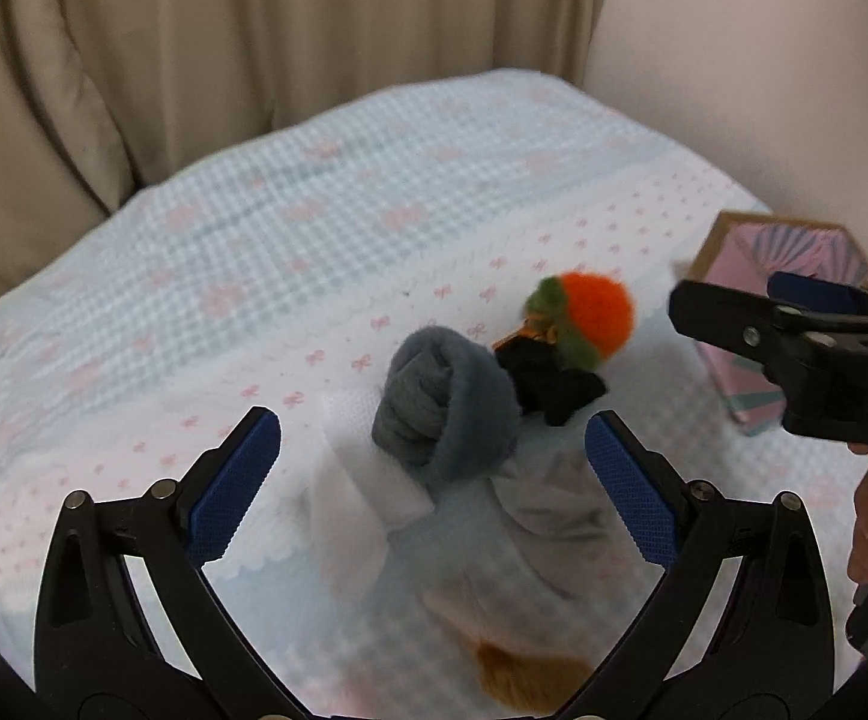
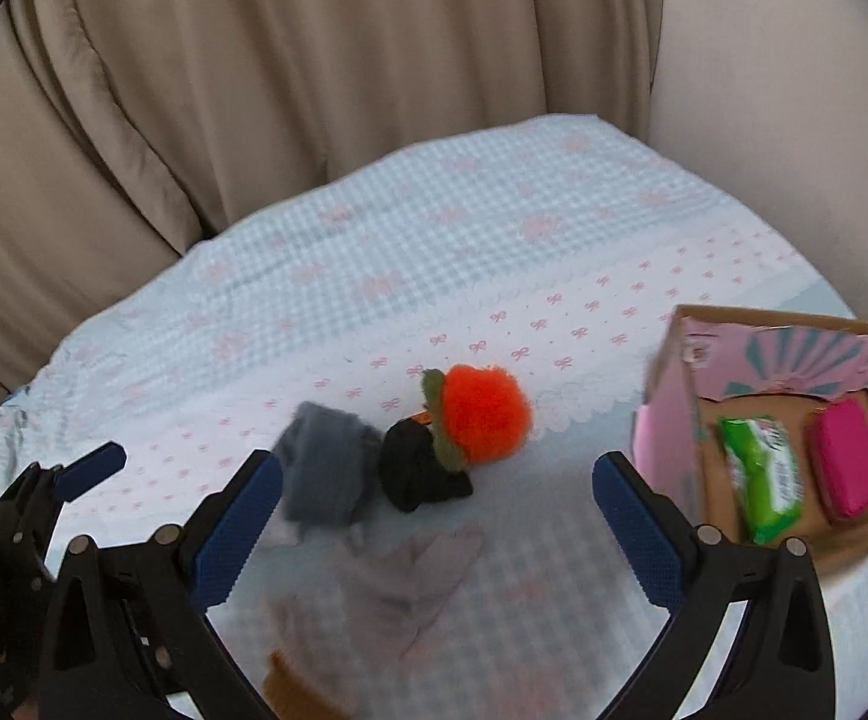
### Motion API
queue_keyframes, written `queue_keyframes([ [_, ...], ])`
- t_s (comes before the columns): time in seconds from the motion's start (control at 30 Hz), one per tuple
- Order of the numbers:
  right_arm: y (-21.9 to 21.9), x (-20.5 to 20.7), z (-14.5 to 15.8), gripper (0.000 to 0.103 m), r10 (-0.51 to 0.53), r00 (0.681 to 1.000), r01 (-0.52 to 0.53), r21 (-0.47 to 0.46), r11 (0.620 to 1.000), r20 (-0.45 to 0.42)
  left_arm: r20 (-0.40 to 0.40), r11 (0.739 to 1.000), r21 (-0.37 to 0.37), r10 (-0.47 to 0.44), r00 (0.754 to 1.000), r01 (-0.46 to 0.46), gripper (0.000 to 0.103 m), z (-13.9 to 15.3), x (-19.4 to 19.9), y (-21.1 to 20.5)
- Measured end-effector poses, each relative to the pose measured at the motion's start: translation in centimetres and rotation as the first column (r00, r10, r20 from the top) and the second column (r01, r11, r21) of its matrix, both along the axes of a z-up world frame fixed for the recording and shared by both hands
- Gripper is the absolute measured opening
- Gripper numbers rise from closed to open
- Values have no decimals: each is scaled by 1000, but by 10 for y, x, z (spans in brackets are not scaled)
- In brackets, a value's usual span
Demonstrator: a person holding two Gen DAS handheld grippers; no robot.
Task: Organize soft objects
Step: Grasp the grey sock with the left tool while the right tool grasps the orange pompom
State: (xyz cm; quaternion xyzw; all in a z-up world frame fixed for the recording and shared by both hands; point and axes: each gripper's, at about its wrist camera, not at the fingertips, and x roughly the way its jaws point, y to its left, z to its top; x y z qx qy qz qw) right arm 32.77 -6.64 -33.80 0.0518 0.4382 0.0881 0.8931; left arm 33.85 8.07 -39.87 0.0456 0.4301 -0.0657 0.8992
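A rolled grey sock bundle [image 1: 446, 402] lies on the bed; it also shows in the right wrist view [image 2: 323, 468]. Beside it lie a black sock bundle [image 1: 548, 384] [image 2: 419, 477] and an orange plush ball with green leaves [image 1: 590, 315] [image 2: 476, 417]. A pale grey cloth [image 1: 548, 504] [image 2: 410, 576] and a white cloth [image 1: 368, 480] lie in front. My left gripper [image 1: 434, 480] is open around the grey bundle, above it. My right gripper [image 2: 437, 528] is open and empty over the pale cloth.
A pink cardboard box [image 2: 794, 420] lies open at the right, holding a green packet [image 2: 764, 480] and a magenta pad [image 2: 848, 462]; it also shows in the left wrist view [image 1: 758, 300]. Beige curtains [image 2: 254, 90] hang behind the bed. An orange-brown item [image 1: 524, 678] lies near.
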Motion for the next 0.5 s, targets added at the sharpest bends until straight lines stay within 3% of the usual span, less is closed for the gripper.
queue_keyframes([
  [0.33, 0, 85, -94, 92, -17, 993, 14, -29, 999, -113, -78, 997, 33, -68, 995, 71, 93, -75, 56, -17],
  [0.5, -4, 100, -118, 74, -10, 988, 9, -10, 1000, -153, -135, 996, 14, -81, 988, 83, 80, -95, 73, -19],
])
